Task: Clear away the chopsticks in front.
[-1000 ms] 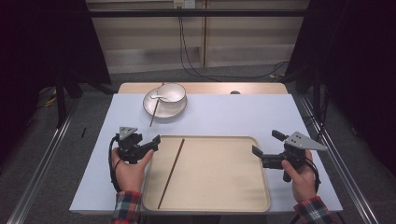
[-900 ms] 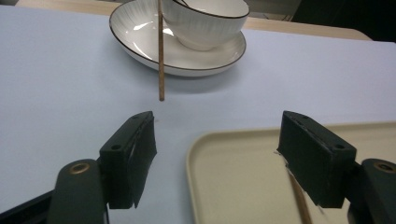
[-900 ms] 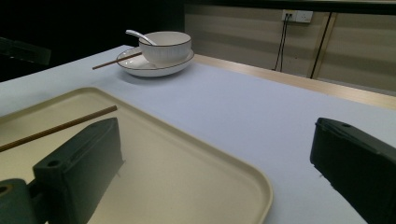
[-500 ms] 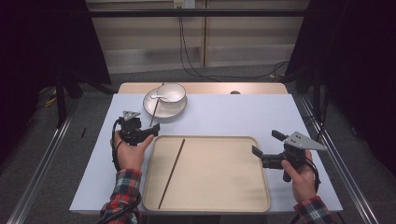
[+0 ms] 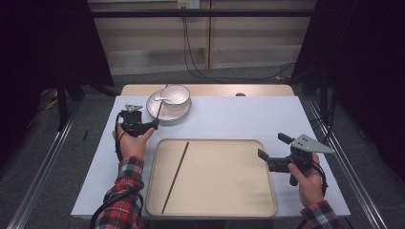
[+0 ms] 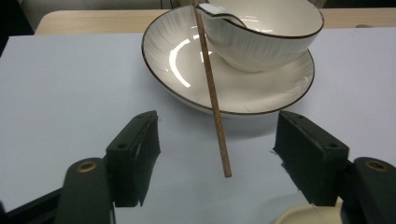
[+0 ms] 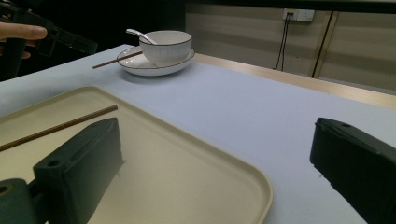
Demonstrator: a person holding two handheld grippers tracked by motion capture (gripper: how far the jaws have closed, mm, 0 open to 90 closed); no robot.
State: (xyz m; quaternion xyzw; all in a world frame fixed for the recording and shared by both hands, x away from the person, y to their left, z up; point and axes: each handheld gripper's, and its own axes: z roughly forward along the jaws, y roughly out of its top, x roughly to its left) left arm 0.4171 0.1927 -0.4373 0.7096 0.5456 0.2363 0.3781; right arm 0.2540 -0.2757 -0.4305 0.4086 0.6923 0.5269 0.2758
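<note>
- Chopstick (image 6: 212, 88) leans on the plate (image 6: 187, 88) rim, with its low end just in front of the left tool (image 6: 217, 154), between the two jaws.
- The jaws stand apart on each side of that stick and do not touch it. They have just been closing a little, with the stick's tip in the gap.
- The stick sticks out past the plate, so its free end is easy to grab. I think that is why the left tool (image 5: 148, 125) comes at it from this side.
- A bowl (image 6: 266, 28) sits on the plate, beyond the stick, with a spoon (image 6: 212, 10) in it.
- The tray (image 5: 215, 210) lies just to the right of the left tool. Another chopstick (image 5: 175, 176) already lies in it, so I think this one is meant to go beside it.
- The right tool (image 5: 270, 153) hangs over the tray's far right edge, well apart from the plate. Its jaws are wide apart and hold nothing. It looks like it is waiting.
- All of it sits on the counter (image 5: 239, 119).
</note>
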